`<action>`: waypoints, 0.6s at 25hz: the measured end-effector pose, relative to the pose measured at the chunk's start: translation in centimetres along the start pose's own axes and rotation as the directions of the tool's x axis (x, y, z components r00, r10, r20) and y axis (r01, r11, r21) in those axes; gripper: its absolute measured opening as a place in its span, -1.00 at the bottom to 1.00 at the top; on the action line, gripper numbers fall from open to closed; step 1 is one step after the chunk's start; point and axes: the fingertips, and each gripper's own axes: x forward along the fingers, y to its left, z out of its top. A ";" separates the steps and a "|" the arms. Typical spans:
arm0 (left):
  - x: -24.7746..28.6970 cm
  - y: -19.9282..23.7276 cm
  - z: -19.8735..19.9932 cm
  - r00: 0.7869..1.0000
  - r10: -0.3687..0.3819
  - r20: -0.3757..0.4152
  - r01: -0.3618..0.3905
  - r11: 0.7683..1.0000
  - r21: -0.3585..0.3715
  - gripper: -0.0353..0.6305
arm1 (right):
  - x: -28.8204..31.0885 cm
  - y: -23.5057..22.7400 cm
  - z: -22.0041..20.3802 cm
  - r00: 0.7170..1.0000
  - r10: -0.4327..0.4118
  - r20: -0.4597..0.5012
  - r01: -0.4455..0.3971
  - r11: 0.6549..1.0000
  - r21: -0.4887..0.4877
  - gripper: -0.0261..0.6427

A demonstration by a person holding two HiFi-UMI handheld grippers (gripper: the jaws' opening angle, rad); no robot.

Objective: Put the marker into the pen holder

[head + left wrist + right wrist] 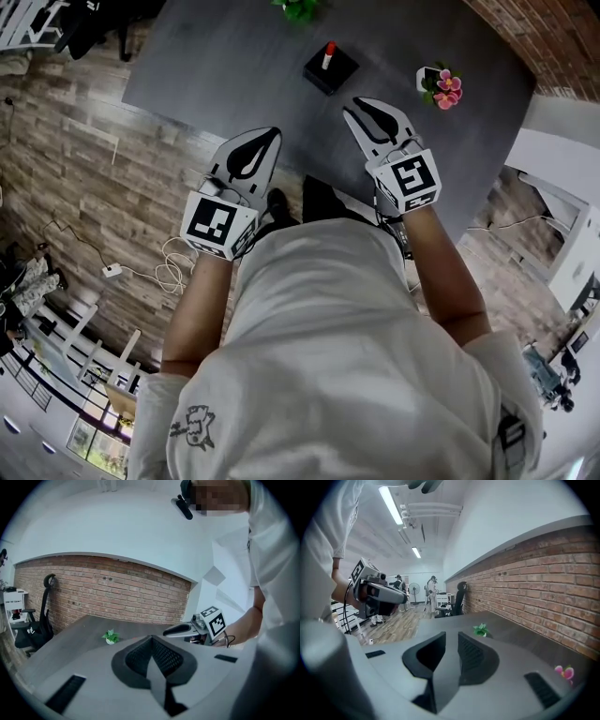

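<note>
Marker [328, 54], red-tipped: upright in black pen holder [332, 73], upper centre, on dark table [225, 66]. Left tongs [270, 139]: pressed together, empty, centre-left. Right tongs [362, 111]: narrowly spread, empty, below holder.

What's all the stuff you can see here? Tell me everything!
table: one, dark grey, top of the head view
pen holder: one, black, on the table ahead of the grippers
marker: one, white with a red cap, standing in the pen holder
green plant: one, small, at the table's far edge
flower pot: one, pink flowers in a white pot, right of the pen holder
brick wall: one, red-brown, beyond the table
office chair: one, black, beside the brick wall
cables: several, white, on the wooden floor
left gripper: one, grey, jaws together, empty
right gripper: one, grey, jaws apart, empty
shirt: one, white, on the person
</note>
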 end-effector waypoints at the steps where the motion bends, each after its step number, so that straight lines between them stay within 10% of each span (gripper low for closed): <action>1: -0.4 -0.2 0.2 1.000 -0.003 0.006 0.003 1.000 0.004 -0.86 | -0.3 0.5 0.4 1.000 0.001 0.003 -0.001 1.000 0.001 -0.67; 15: -8.3 -2.9 2.1 0.992 -0.059 0.108 0.055 0.998 0.045 -0.86 | -5.4 8.5 5.6 0.995 -0.048 0.084 0.050 0.999 -0.014 -0.80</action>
